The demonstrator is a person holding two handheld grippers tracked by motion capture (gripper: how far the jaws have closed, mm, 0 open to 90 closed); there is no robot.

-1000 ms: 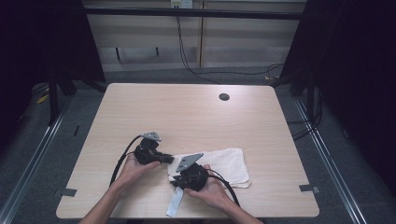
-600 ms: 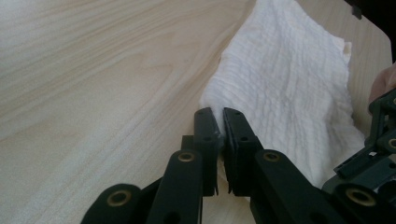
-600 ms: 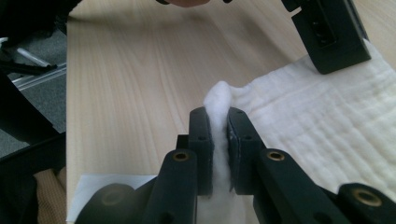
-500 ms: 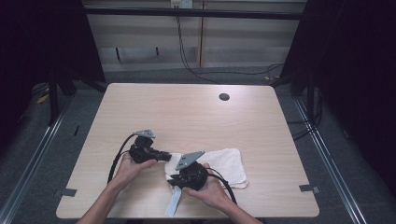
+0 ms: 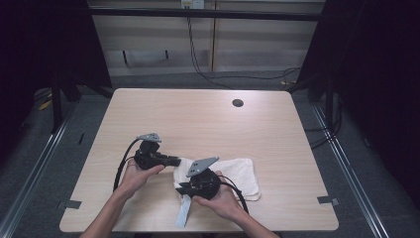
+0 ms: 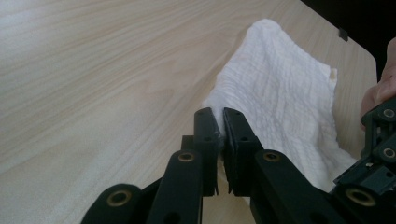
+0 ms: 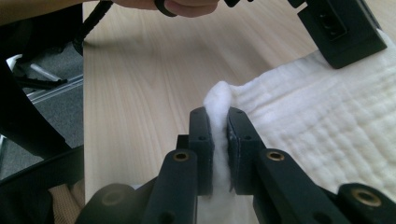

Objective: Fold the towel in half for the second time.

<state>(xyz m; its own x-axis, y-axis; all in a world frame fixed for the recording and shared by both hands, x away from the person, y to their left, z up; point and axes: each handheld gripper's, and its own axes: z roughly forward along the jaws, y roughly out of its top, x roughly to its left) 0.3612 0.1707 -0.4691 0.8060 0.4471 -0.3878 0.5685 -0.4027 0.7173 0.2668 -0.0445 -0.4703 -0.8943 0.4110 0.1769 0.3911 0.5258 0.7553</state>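
Note:
A white towel (image 5: 237, 171) lies flat on the light wooden table (image 5: 208, 119) near its front edge. My left gripper (image 5: 178, 161) is shut on the towel's left edge; in the left gripper view the jaws (image 6: 220, 116) pinch a thin bit of cloth and the towel (image 6: 280, 93) spreads away beyond them. My right gripper (image 5: 179, 187) sits just in front of it, shut on a bunched fold of the towel (image 7: 327, 116) that bulges up between its jaws (image 7: 219, 114). The two grippers are close together at the towel's left end.
A dark round hole (image 5: 237, 103) sits at the table's far right. A pale strip (image 5: 184, 212) lies under the right hand by the front edge. Metal rails and dark floor surround the table, and cables (image 5: 198, 54) hang behind it.
The left gripper has shifted slightly left and the towel's left end has stretched out with it. The right gripper has stayed in place.

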